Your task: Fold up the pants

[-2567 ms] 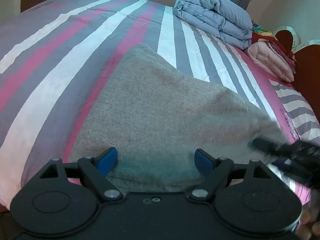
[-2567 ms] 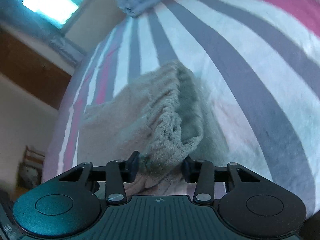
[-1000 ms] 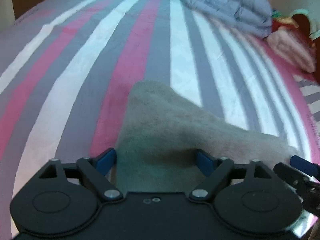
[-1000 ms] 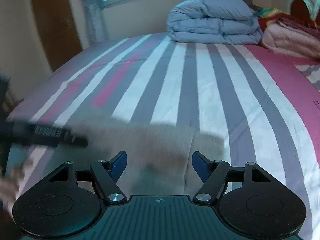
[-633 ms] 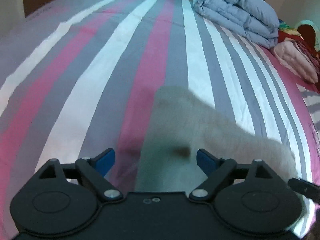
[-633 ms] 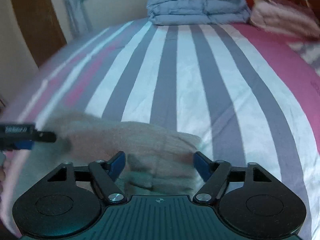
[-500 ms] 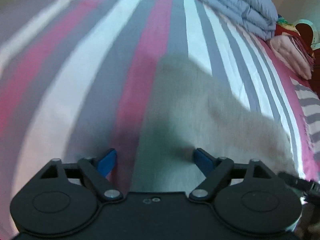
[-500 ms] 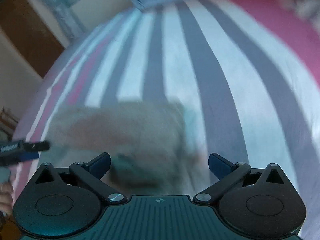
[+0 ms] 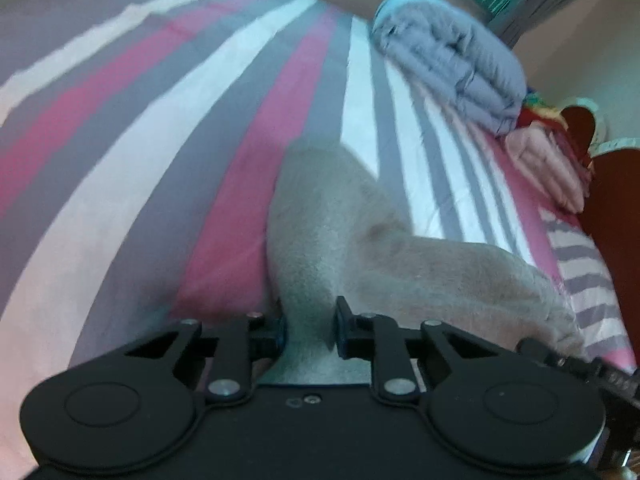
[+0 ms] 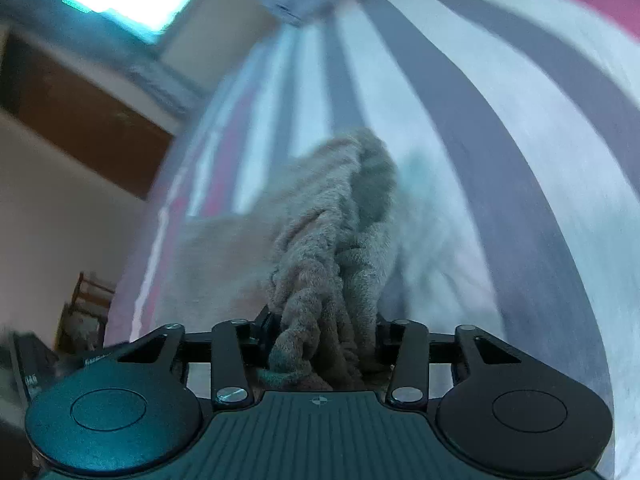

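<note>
My left gripper (image 9: 308,326) is closing its jaws right now on a narrow fold of the grey fleece pants (image 9: 360,248), cloth pinched tight between the pads, and my right gripper (image 10: 324,332) is closing too, on the bunched, ribbed waistband (image 10: 332,240) of the same pants (a thick wad, so those jaws stand wider apart). The pants lie on the striped bedsheet (image 9: 168,128), stretched between my two grips, the rest of the cloth spread flat on the pink, grey and white stripes. Beyond the pants, at the far end of the sheet, sits a folded blue-grey duvet (image 9: 452,56), and beside it a pink folded blanket (image 9: 548,168). From the left wrist view, my right gripper's black tip pokes in at the pants' right edge. Right wrist view is blurred; past the sheet's edge I catch a bright window (image 10: 120,0) and a brown wooden door (image 10: 80,120)
</note>
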`<state>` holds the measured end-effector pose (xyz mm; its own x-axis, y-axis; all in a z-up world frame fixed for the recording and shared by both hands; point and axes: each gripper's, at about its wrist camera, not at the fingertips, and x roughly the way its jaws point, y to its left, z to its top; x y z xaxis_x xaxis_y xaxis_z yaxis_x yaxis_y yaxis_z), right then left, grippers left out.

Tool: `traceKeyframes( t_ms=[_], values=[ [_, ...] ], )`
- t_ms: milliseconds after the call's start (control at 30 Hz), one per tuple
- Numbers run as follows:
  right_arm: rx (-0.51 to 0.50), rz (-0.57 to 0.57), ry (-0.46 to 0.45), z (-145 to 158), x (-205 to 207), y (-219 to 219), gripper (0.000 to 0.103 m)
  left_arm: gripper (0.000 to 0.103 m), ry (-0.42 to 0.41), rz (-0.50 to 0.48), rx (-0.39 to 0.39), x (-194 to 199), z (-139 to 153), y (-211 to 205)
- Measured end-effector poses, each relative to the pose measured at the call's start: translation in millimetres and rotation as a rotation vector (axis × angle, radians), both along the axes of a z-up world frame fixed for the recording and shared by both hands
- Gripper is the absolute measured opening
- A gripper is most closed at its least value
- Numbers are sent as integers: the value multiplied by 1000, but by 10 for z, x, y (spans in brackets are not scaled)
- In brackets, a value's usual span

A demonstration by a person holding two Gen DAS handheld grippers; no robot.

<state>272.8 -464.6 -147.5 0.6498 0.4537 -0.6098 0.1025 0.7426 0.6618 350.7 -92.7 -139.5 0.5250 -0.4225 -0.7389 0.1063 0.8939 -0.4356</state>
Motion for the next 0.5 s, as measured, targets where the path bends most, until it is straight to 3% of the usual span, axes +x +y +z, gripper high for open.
traceKeyframes(
  t_ms=[200, 300, 400, 433, 467, 500],
  values=[
    [-55, 46, -165, 531, 227, 136, 40, 11, -97, 57, -43, 320, 364, 40],
    [-89, 53, -191, 548, 421, 143, 40, 13, -90, 50, 23, 542, 313, -40],
    [-66, 36, -89, 176, 566, 235, 46, 24, -28, 34, 202, 631, 1, -233],
    [-92, 31, -27, 25, 599, 248, 54, 32, -34, 18, 256, 596, -98, -280],
    [-151, 14, 52, -107, 630, 276, 62, 33, -59, 11, 265, 520, -110, -289],
    [-225, -1, 95, -199, 598, 281, 62, 32, -83, 16, 257, 437, -75, -282]
  ],
)
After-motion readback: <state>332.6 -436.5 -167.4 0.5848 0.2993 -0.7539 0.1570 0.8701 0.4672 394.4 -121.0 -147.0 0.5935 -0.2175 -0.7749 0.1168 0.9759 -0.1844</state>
